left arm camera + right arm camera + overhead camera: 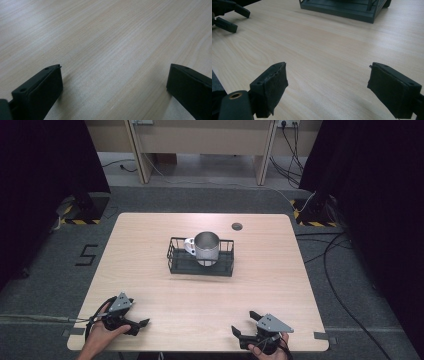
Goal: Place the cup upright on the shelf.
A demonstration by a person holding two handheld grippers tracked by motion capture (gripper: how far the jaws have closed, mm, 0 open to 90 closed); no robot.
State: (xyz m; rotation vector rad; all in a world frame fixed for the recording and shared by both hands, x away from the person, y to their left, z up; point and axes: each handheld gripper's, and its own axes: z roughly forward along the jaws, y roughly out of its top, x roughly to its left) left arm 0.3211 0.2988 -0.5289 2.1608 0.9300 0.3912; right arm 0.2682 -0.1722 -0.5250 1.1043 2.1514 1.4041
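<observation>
A metal mug (206, 247) with a white handle stands upright inside a black wire basket (176, 261) at the middle of the wooden table (150, 235). My left gripper (141, 325) rests at the table's near left edge, held by a hand, jaws wide apart over bare wood (113, 75). My right gripper (244, 325) sits at the near right edge, open too, nothing between its jaws (328, 77). In the right gripper view the basket's base (342, 8) lies ahead at the top, and the left gripper (233, 17) shows at the upper left.
A small dark round grommet (237, 226) sits in the table top behind the basket. Dark curtains flank the table, cables (340, 285) run over the floor at the right, and a wooden frame (200, 142) stands at the back.
</observation>
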